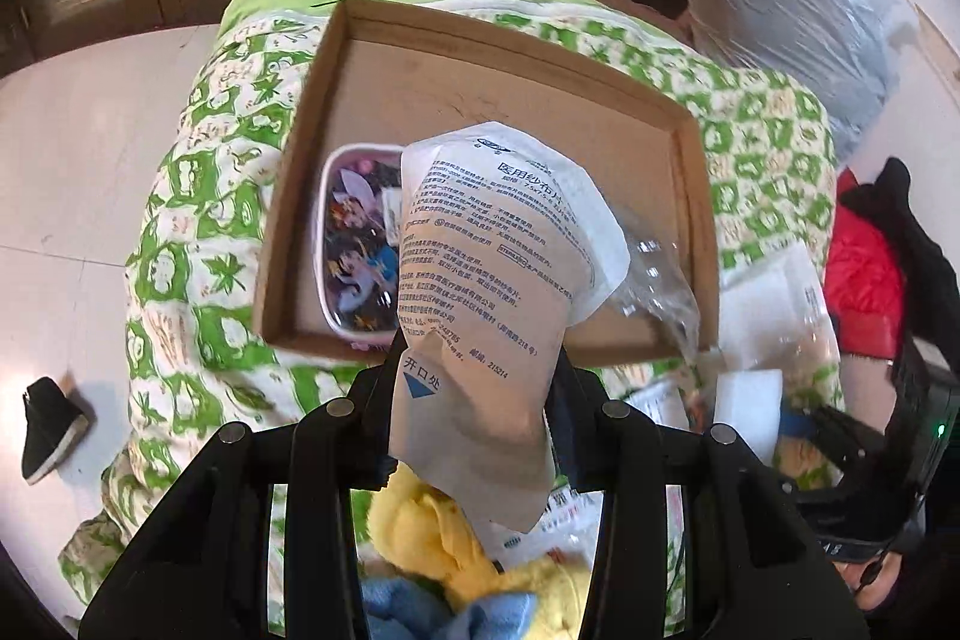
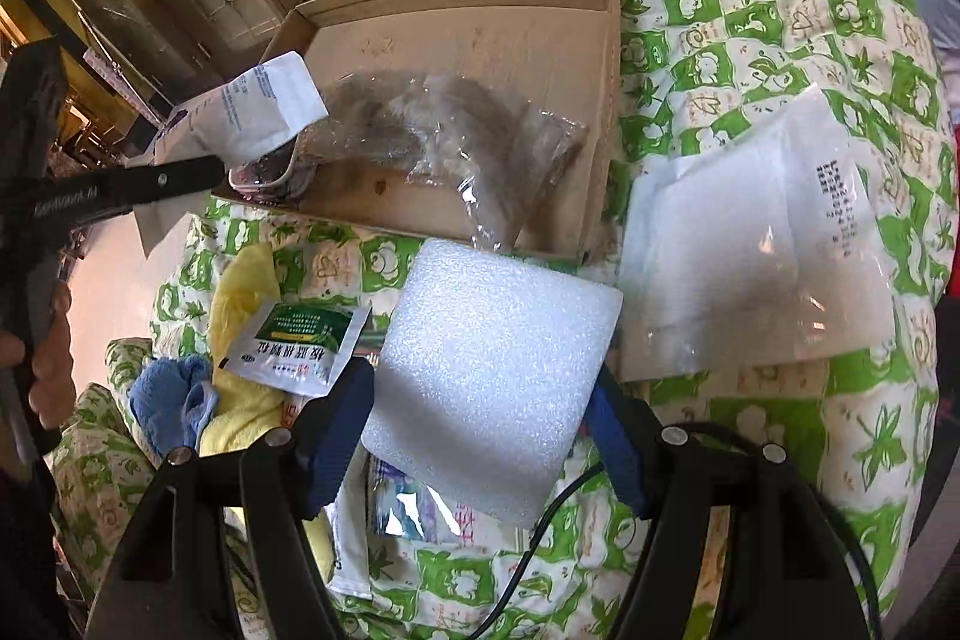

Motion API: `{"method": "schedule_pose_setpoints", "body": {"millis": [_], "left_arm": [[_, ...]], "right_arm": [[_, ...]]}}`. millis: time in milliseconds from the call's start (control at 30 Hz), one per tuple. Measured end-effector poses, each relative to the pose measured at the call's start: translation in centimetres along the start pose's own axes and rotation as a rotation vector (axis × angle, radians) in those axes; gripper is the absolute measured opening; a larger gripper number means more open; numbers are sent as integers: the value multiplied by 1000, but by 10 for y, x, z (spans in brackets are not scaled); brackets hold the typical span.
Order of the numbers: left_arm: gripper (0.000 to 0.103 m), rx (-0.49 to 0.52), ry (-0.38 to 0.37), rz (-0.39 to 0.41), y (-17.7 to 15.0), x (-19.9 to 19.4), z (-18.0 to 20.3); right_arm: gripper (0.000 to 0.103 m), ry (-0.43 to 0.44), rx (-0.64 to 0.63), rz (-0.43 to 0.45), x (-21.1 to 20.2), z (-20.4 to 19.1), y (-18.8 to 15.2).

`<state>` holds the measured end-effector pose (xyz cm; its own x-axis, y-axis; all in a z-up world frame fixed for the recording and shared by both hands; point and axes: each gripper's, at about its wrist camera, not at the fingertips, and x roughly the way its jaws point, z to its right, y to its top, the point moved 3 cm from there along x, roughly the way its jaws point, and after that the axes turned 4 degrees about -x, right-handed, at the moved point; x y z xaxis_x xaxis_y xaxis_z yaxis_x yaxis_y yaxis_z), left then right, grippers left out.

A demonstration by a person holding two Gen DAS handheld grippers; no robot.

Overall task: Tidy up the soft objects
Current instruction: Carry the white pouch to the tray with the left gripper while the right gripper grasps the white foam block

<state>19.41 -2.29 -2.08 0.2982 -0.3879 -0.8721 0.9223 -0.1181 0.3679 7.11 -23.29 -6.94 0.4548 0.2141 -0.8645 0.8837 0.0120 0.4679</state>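
Now we clench our left fingers [image 1: 474, 370] on a printed gauze packet [image 1: 480, 274] above the cardboard tray [image 1: 690, 148] on the bed, right fingers [image 2: 480, 400] grasping a white foam block [image 2: 492, 376].

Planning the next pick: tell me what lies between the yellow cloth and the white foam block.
A green-and-white sachet lies between yellow cloth and foam block, in the right wrist view.

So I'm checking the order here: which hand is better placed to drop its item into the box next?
Left, probably. The left gripper holds the gauze packet over the box, near the tin. The right gripper holds the foam short of the box's near wall.
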Motion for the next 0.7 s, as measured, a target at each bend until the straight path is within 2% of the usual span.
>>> {"method": "schedule_pose_setpoints", "body": {"millis": [233, 533, 700], "left_arm": [[39, -14, 34, 5, 26, 15, -4], [39, -99, -22, 26, 63, 28, -14], [39, -119, -39, 26, 76, 44, -11]], "right_arm": [[70, -5, -26, -4, 10, -2, 20], [70, 7, -42, 13, 16, -8, 82], [70, 11, -32, 11, 32, -12, 115]]}}
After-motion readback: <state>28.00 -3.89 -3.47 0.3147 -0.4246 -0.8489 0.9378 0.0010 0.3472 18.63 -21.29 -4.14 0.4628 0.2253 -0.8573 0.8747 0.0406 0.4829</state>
